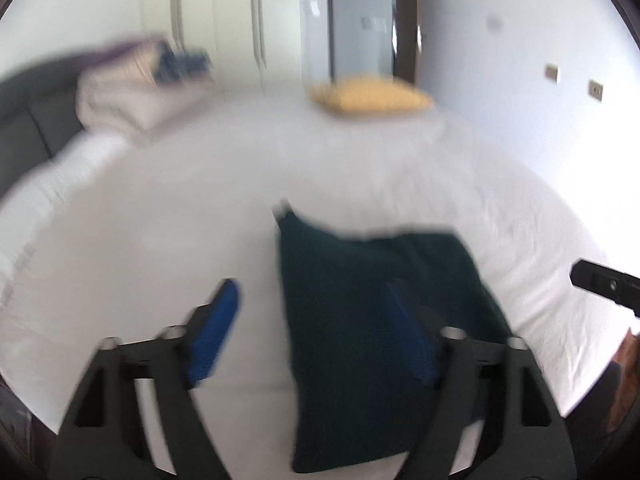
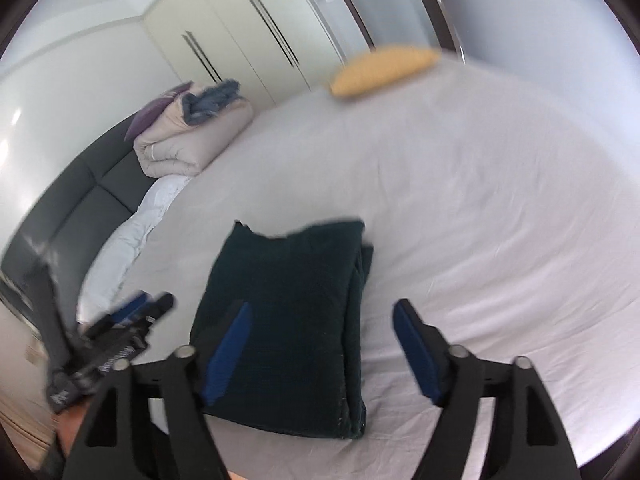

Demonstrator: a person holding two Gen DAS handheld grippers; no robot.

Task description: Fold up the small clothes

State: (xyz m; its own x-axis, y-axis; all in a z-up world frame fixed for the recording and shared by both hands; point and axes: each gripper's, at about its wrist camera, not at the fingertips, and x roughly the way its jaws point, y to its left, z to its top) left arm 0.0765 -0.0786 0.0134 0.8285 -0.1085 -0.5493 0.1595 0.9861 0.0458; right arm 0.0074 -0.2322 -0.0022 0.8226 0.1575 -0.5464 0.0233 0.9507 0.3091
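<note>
The dark green folded garment [image 2: 284, 320] lies flat on the white bedsheet [image 2: 480, 200]. We see our left gripper [image 1: 316, 320] and right gripper [image 2: 320, 340] spread wide above it, holding nothing. No writing is legible. A yellow pillow [image 2: 380, 66] sits far off.

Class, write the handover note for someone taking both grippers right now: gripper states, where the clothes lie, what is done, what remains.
Left gripper: open, empty, above the bed.
Right gripper: open, empty, hovering over the garment.
Dark green garment: lies folded into a layered rectangle on the white sheet; neither gripper touches it.
Yellow item: lies at the far edge.
Done: this fold looks finished.
Left: perhaps tidy it, or fetch the next piece.
</note>
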